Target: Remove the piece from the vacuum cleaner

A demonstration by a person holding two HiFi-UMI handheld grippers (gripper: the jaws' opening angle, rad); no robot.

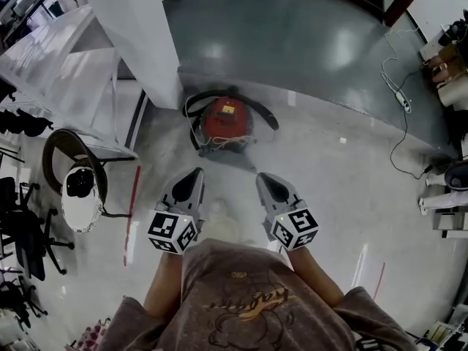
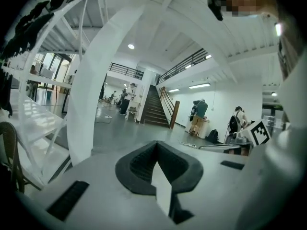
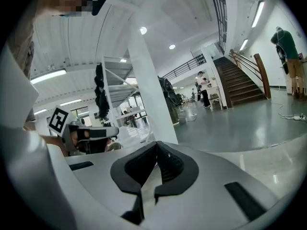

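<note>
Polished grey floor [image 1: 329, 196] spreads through a large, bright hall, seen from above the person's chest. A red vacuum cleaner [image 1: 227, 121] sits on it beside the foot of a white column [image 1: 135, 35], with a black hose [image 1: 191, 107] looped around its body. Which part of it comes off is hard to make out from this height. The left gripper [image 1: 191, 178] and right gripper [image 1: 266, 180] are held side by side just short of the vacuum cleaner, touching nothing. Both have their jaws pressed fully together and empty. A staircase [image 2: 154, 110] rises in the distance.
</note>
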